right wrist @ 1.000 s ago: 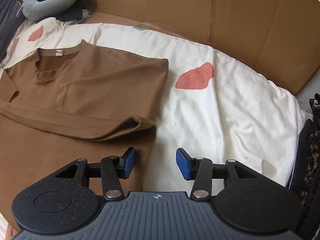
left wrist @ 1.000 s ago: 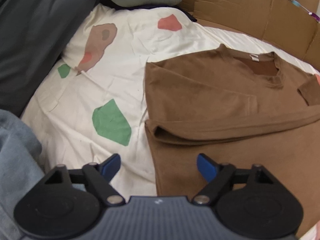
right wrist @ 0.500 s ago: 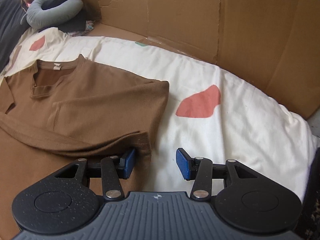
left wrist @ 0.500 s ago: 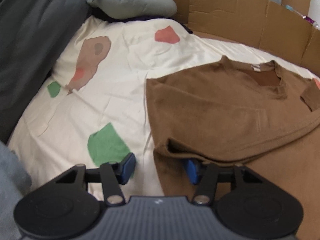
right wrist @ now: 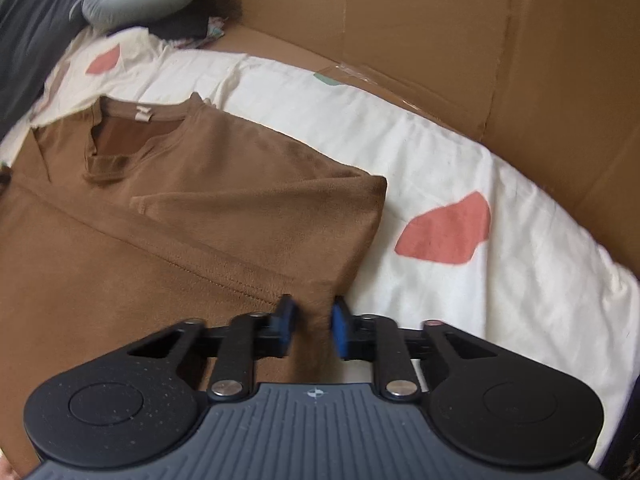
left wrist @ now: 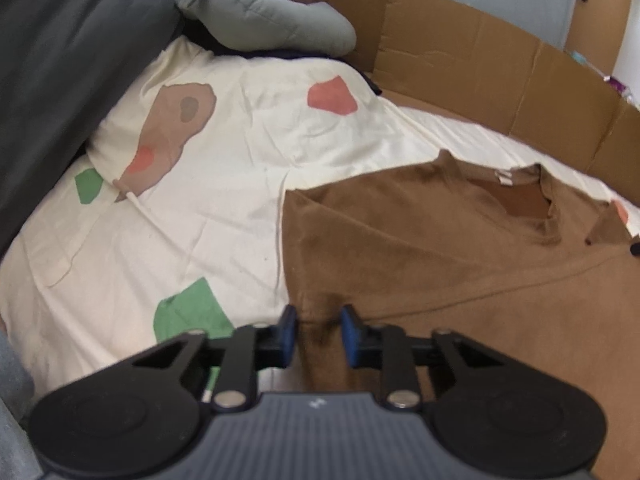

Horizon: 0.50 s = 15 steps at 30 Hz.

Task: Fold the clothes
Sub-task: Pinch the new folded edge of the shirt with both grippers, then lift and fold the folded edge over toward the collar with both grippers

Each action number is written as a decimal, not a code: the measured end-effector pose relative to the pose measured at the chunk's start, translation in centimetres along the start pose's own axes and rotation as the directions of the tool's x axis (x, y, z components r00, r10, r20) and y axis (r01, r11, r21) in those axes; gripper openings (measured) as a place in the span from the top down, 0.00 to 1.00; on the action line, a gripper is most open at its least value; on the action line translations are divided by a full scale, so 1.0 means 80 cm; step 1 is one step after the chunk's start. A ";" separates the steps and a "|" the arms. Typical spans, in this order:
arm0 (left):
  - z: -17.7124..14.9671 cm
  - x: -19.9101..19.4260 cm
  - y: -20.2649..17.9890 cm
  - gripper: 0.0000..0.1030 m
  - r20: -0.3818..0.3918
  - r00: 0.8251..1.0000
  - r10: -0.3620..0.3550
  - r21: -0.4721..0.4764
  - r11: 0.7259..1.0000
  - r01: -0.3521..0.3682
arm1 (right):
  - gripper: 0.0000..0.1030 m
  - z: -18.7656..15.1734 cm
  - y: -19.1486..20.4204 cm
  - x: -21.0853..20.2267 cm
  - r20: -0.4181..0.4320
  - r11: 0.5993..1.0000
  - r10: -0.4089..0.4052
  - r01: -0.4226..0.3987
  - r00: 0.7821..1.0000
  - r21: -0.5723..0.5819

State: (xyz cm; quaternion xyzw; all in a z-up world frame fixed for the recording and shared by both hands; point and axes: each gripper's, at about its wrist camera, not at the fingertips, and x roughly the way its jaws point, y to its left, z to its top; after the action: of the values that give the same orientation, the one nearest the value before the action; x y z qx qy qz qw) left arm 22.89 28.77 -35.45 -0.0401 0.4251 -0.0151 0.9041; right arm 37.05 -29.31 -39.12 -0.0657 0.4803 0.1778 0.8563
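A brown T-shirt (left wrist: 420, 248) lies on the patterned cream sheet (left wrist: 200, 220), collar at the far side, with a stitched hem running across it. My left gripper (left wrist: 318, 332) is at the shirt's left corner of that fold. Its jaws are closing, and brown fabric is bunched between the blue pads (left wrist: 288, 330). In the right wrist view the same shirt (right wrist: 240, 208) spreads to the left. My right gripper (right wrist: 312, 326) is at the fold's right corner, its jaws also closing with shirt fabric pinched between them.
A cardboard wall (right wrist: 400, 20) rings the far and right sides of the sheet (right wrist: 460, 152). A grey neck pillow (left wrist: 260, 12) lies at the far left corner. A dark grey cushion (left wrist: 60, 60) borders the left side.
Both grippers moved forward and down to the shirt's folded edge. Their jaws narrowed from wide apart to pinching brown fabric at the left and right corners.
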 end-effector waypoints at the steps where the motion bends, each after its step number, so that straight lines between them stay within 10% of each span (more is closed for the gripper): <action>1: 0.000 -0.002 0.001 0.87 0.008 1.000 -0.001 -0.004 1.000 0.001 | 0.83 0.002 0.001 0.000 -0.002 1.000 -0.005 0.005 1.000 -0.006; 15: -0.002 -0.001 0.010 0.88 0.019 1.000 -0.022 -0.083 0.996 0.024 | 0.90 0.008 0.001 -0.001 -0.049 0.999 -0.026 0.028 0.998 0.026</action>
State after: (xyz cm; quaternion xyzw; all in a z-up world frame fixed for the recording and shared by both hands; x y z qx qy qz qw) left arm 22.70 29.58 -35.55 -0.0826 0.4166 -0.0076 0.9053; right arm 37.48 -29.09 -38.71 -0.0649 0.5024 0.1581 0.8476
